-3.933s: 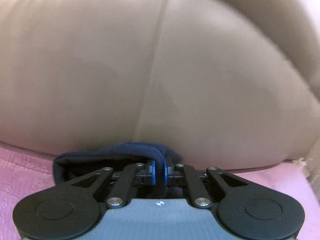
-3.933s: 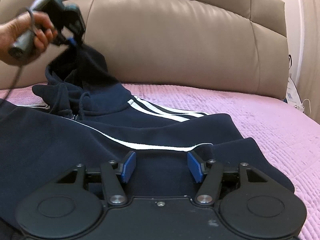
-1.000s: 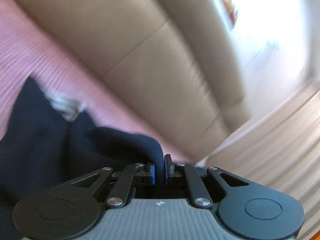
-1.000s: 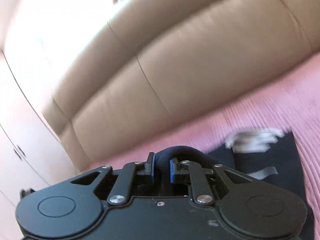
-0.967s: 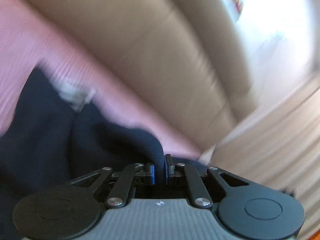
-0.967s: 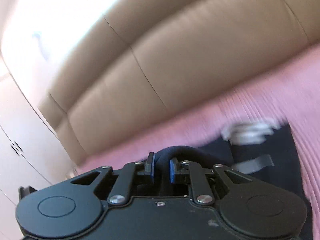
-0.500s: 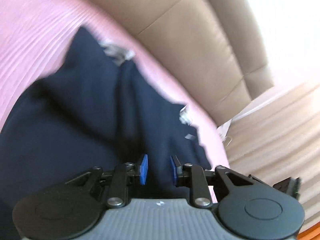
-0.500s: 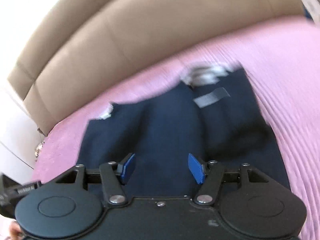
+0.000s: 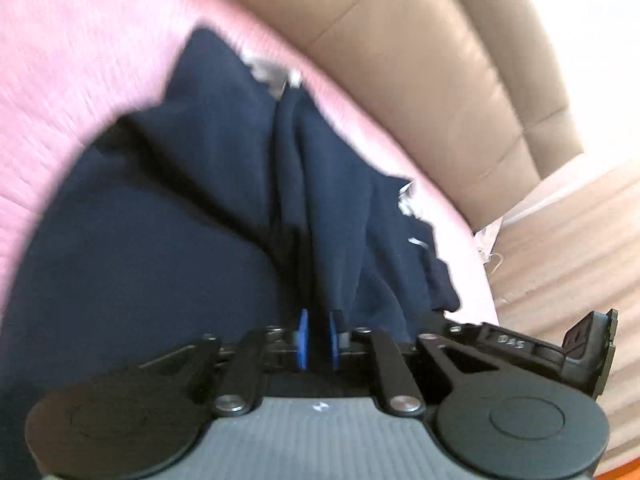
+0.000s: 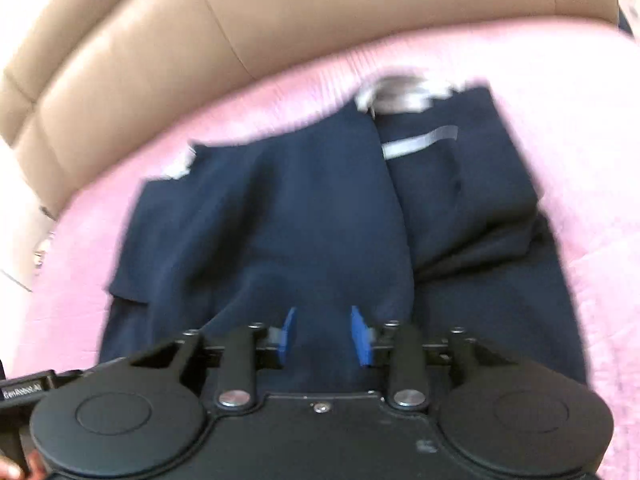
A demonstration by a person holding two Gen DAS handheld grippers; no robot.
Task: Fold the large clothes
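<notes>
A navy hooded sweatshirt (image 9: 192, 184) with white stripes lies spread on the pink bedspread (image 9: 60, 60); it also shows in the right wrist view (image 10: 304, 208). My left gripper (image 9: 319, 338) hangs just above the cloth, its blue pads a narrow gap apart, with a dark fold running up to them; whether they pinch it is unclear. My right gripper (image 10: 323, 336) is open above the cloth and holds nothing. The other gripper's body shows at each view's lower edge.
A tan padded headboard (image 9: 420, 60) runs behind the bed and also shows in the right wrist view (image 10: 280, 12). The pink bedspread (image 10: 560, 128) surrounds the garment. Beige curtains (image 9: 568, 240) hang at the right in the left wrist view.
Both grippers let go of the folds they held a second ago and tipped down over the garment. Since half a second ago the left pads have drawn closer together and the right pads narrowed slightly.
</notes>
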